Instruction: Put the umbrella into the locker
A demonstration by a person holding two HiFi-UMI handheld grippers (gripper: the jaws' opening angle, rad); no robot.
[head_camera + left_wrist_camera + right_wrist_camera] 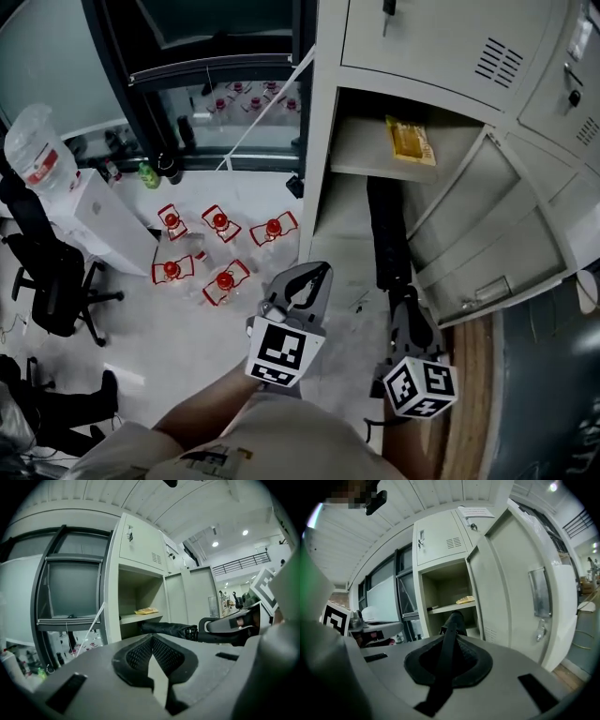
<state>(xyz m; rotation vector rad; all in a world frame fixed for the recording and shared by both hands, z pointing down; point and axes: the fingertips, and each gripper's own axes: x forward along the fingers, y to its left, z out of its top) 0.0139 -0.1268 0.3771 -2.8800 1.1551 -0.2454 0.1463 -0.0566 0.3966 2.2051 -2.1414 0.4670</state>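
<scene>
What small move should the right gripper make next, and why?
Probably push the umbrella a little deeper under the shelf. The right gripper is shut on its near end. Its far end is inside the open locker, while most of its length is outside.

Black folded umbrella [384, 225], clamped by the right gripper [405, 305], reaches into the open grey metal locker [323, 94] below its shelf [361, 155]. A yellow packet [411, 141] lies on that shelf.
</scene>
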